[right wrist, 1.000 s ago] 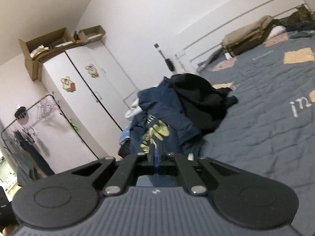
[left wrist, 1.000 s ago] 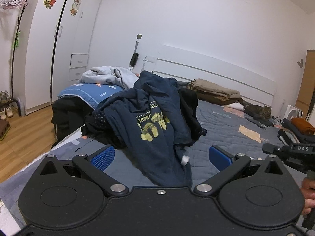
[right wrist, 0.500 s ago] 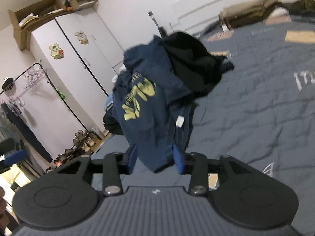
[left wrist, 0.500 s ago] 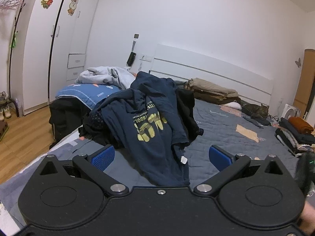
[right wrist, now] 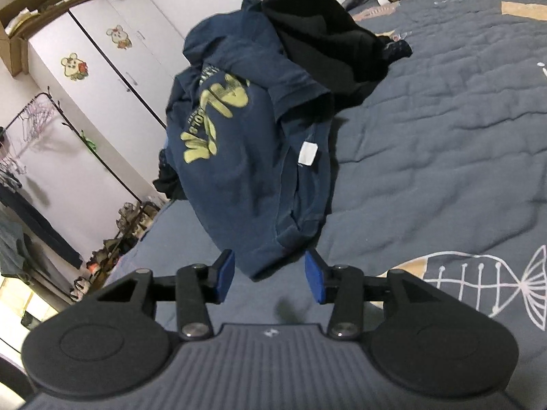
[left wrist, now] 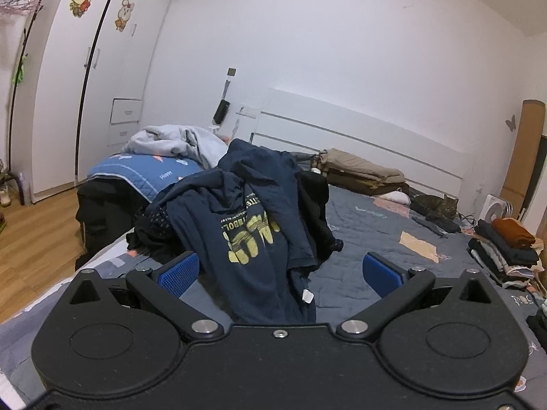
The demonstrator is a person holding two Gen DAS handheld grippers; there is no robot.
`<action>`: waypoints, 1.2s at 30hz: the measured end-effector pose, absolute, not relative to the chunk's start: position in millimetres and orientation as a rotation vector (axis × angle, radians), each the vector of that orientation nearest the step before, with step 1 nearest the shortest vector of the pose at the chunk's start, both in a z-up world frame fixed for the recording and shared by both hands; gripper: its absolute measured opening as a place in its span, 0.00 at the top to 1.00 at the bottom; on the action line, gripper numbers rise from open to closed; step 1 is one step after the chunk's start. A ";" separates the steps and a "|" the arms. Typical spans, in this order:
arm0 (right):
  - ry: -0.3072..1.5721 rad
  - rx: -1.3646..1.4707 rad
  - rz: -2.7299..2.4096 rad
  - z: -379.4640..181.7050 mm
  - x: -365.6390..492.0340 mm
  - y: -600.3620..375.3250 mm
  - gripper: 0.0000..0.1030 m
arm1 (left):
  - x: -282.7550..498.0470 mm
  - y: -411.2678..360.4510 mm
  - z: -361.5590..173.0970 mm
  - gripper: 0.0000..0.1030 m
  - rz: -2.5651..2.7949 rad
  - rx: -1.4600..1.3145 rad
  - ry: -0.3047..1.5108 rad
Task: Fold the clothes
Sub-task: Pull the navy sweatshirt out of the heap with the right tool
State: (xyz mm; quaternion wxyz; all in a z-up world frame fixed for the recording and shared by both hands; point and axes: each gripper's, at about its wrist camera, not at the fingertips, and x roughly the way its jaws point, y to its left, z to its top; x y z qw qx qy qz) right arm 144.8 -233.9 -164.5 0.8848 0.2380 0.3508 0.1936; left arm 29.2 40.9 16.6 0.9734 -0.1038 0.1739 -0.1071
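On the bed, the navy T-shirt drapes off the clothes pile toward you, long axis running away. Your right gripper is nearer, its jaws opening around the hem, unpinched. Your left gripper gapes, empty.

Soft matt navy cloth T-shirt, quilted grey bedspread, matt black plastic claw, wooden floor.

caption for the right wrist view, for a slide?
Right tongs, jaws opening, hang over the hem of a navy T-shirt draped off a clothes pile on the grey quilted bed.
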 end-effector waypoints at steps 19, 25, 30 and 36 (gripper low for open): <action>0.733 0.663 0.375 -203.7 194.2 -208.6 0.48 | 59.6 48.9 -20.2 0.00 -0.208 -0.199 0.470; 0.738 0.667 0.340 -203.9 201.4 -204.0 0.92 | 60.0 44.3 -19.4 0.00 -0.212 -0.190 0.470; 0.670 0.711 0.332 -192.1 183.7 -214.8 0.94 | 59.6 44.3 -19.2 0.00 -0.201 -0.224 0.468; 0.561 0.787 0.325 -165.4 158.7 -249.5 0.94 | 59.1 37.4 -20.1 0.00 -0.182 -0.232 0.472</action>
